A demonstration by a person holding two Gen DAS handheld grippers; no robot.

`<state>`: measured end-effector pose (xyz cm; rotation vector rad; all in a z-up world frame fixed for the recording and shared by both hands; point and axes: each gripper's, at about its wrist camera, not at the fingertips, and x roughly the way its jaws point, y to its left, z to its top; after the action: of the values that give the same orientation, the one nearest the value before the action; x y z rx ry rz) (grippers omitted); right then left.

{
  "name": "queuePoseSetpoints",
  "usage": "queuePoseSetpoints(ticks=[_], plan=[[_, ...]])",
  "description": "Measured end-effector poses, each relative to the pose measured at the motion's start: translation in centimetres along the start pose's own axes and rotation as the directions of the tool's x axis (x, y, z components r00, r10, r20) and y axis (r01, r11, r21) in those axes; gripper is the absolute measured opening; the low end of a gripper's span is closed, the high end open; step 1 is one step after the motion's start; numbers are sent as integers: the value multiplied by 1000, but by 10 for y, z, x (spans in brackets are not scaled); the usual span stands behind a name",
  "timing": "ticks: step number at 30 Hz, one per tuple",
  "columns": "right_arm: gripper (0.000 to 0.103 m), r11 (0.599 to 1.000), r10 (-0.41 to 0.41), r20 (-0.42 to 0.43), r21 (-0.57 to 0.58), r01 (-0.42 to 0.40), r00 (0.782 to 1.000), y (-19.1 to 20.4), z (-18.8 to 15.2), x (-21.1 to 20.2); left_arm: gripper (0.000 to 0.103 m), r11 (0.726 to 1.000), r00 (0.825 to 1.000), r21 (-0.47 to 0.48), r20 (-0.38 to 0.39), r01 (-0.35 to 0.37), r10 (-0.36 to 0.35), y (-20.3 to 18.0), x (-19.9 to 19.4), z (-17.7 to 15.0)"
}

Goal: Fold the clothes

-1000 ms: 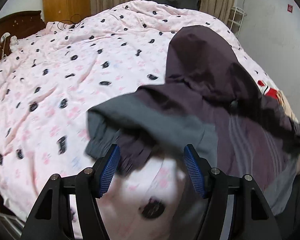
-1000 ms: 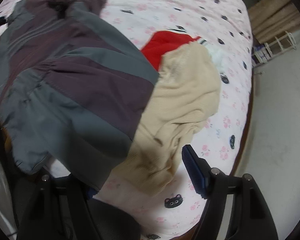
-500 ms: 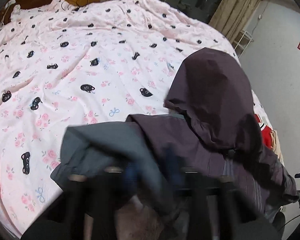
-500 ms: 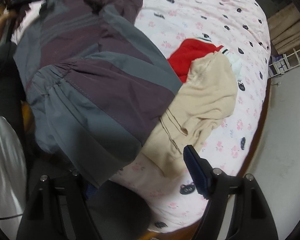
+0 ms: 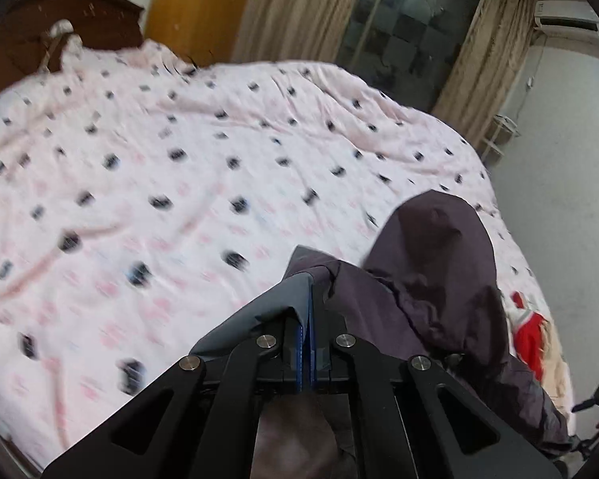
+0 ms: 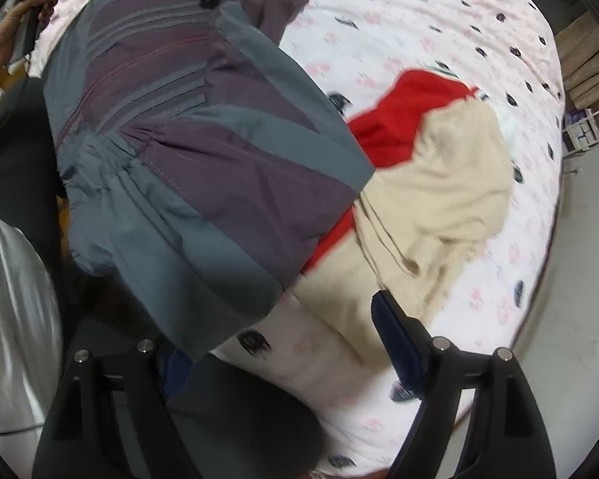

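We pinch the jacket (image 5: 431, 279) hem in our left gripper (image 5: 308, 343) to spread it | right gripper (image 6: 283, 343) gapes, empty, over the bed (image 5: 179, 183) edge by the sweater (image 6: 439, 199).

A hooded jacket (image 6: 203, 151) in purple and grey panels lies rumpled near the bed's edge, hood (image 5: 439, 247) spread flat on the quilt; one grey corner is lifted. Beside it, partly under its hem, lie a red garment (image 6: 403, 119) and, blurred, probably a beige sweater (image 6: 439, 207)
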<state>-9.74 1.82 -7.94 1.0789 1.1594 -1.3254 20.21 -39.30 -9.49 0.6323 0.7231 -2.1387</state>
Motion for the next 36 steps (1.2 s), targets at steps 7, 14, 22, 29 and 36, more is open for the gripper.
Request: queuePoseSetpoints(ticks=[7, 14, 22, 29, 36], plan=[[85, 991, 123, -14, -48, -124, 992, 12, 18, 4, 2, 985, 985, -13, 7, -175, 175, 44, -18, -8], [85, 968, 175, -74, -171, -185, 982, 41, 30, -9, 2, 968, 968, -4, -20, -251, 251, 64, -25, -35], [85, 988, 46, 305, -152, 1, 951, 73, 144, -56, 2, 984, 985, 34, -9, -174, 174, 45, -27, -51], [85, 995, 2, 414, -92, 39, 910, 124, 286, -37, 2, 988, 988, 15, -10, -157, 157, 44, -31, -53], [83, 969, -245, 385, 82, 231, 890, 157, 386, 2, 2, 991, 990, 1, -10, -137, 137, 47, -31, -52]])
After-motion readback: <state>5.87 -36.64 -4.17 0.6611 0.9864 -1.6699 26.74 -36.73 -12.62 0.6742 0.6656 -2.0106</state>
